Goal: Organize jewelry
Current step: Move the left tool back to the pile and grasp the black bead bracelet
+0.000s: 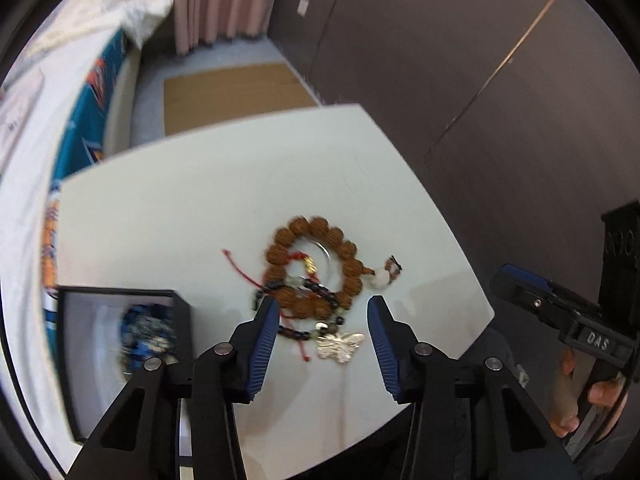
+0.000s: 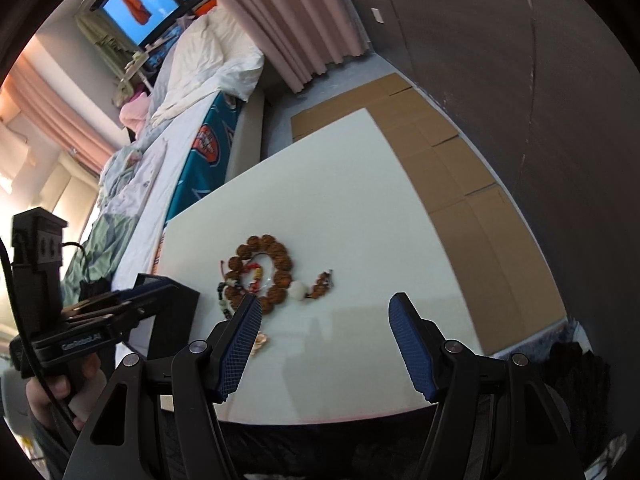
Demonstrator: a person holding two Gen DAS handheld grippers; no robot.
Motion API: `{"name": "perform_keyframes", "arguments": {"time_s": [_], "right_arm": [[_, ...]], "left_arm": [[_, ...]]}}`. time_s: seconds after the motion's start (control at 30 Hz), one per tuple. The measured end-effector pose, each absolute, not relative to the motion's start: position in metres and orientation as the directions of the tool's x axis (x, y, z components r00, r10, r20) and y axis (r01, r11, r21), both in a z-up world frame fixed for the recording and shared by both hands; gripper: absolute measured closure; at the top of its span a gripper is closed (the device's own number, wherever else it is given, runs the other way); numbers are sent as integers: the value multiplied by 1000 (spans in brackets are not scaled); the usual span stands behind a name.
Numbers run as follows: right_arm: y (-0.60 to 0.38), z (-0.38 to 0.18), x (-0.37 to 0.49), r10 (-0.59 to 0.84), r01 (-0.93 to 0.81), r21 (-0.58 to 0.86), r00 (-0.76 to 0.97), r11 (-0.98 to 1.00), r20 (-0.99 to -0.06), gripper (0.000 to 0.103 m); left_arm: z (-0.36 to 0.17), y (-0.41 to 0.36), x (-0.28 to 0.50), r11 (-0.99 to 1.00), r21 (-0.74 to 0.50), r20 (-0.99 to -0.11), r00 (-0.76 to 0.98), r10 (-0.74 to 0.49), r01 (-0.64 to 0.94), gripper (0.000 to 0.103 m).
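Note:
A brown bead bracelet (image 1: 312, 264) with a white bead and tassel lies on the white table (image 1: 180, 216), over a dark bead string and red cord. A silver butterfly piece (image 1: 340, 345) lies just in front of it. An open black jewelry box (image 1: 120, 344) holding a blue item (image 1: 148, 336) stands at the left. My left gripper (image 1: 322, 312) is open and empty, above the pile's near edge. My right gripper (image 2: 325, 312) is open and empty, to the right of the bracelet (image 2: 264, 268), with the box (image 2: 168, 312) on its left.
A bed with white bedding and a teal sheet (image 2: 200, 136) runs along the table's left side. Flattened cardboard (image 2: 460, 184) lies on the floor beyond and right of the table. A dark wall (image 1: 480, 80) stands at the right. Pink curtains (image 2: 288, 20) hang behind.

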State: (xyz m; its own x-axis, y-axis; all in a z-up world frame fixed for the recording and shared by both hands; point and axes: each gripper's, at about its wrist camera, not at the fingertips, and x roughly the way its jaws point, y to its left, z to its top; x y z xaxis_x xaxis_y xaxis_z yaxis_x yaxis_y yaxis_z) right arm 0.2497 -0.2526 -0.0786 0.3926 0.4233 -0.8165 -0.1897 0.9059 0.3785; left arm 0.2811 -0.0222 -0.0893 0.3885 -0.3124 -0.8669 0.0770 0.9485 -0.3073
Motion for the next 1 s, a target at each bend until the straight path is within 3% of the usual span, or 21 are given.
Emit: {"name": "perform_keyframes", "arguments": {"time_s": [0.47,0.8,1.0], "right_arm": [[-298,-94,253,407,-110,397,397,911,-823,37],[-311,-96,253,402,-89,402,400,911,-824,37],[-312,-98,252,400,-85,401,396,912,-826,37]], "left_arm": [[-129,-41,314,931,-364,-900,272,-340,-41,57],[-147,-51,330,953,-296,-933,237,-272,-70,67],[-151,-52,334,965,-251,-944,241,-226,-77,67]]}}
